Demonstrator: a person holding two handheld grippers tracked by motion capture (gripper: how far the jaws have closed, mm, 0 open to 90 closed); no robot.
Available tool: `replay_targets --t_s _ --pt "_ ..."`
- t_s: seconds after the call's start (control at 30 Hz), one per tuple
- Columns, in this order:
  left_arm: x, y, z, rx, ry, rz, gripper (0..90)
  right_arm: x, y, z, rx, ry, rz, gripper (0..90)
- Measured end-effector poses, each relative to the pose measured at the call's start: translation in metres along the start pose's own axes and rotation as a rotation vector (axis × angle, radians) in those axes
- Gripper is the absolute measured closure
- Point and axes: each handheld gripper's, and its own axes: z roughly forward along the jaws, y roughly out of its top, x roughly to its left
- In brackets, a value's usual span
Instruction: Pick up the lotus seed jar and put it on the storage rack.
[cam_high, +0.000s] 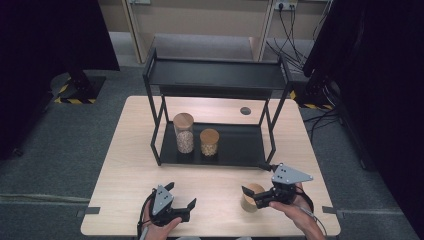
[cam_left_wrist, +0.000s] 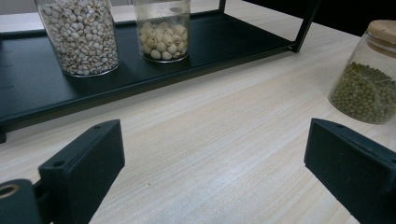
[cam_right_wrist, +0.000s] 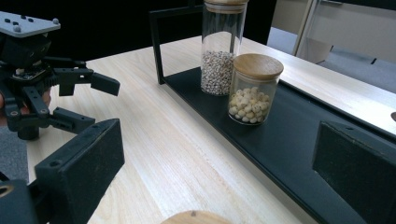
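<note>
A jar of green beans with a wooden lid (cam_high: 251, 197) stands on the table's near right; the left gripper view shows it at the right (cam_left_wrist: 369, 84). My right gripper (cam_high: 254, 178) hovers at it with the jaws wide open; the lid's edge (cam_right_wrist: 194, 218) sits low between them and the pads stay apart from it. My left gripper (cam_high: 180, 196) rests near the front edge, open with nothing between its jaws (cam_left_wrist: 215, 158). It also appears in the right gripper view (cam_right_wrist: 100, 105). A tall grain jar (cam_high: 183, 132) and a short jar of pale seeds (cam_high: 209, 142) stand on the rack's lower shelf.
A black two-tier metal rack (cam_high: 235, 147) takes up the table's far middle, its posts at the corners. A round cable hole (cam_high: 245, 110) lies behind it. Bare wood (cam_high: 215, 185) stretches between rack and grippers. Dark stands and cables (cam_high: 295, 35) are on the floor beyond.
</note>
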Motion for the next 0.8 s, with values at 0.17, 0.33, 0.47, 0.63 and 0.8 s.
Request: replay_targets --t_s 0.17,0.33,0.47,0.63,0.8 --pt "0.0 0.0 0.0 -0.002 0.001 -0.002 4.6 0.004 -0.006 -0.004 0.004 -0.005 0.005 2.7" --pt "0.0 0.0 0.0 -0.001 0.0 0.0 4.6 0.006 -0.013 -0.008 0.004 -0.008 0.017 2.7" --pt "0.0 0.0 0.0 -0.002 0.0 -0.001 4.6 0.007 -0.017 -0.01 0.007 -0.007 0.022 2.8" --pt "0.0 0.0 0.0 -0.004 0.001 0.0 4.6 0.01 -0.021 -0.012 0.008 -0.01 0.023 2.8" --pt "0.0 0.0 -0.001 -0.004 0.001 0.0 4.6 0.012 -0.024 -0.013 0.016 -0.01 0.023 2.7"
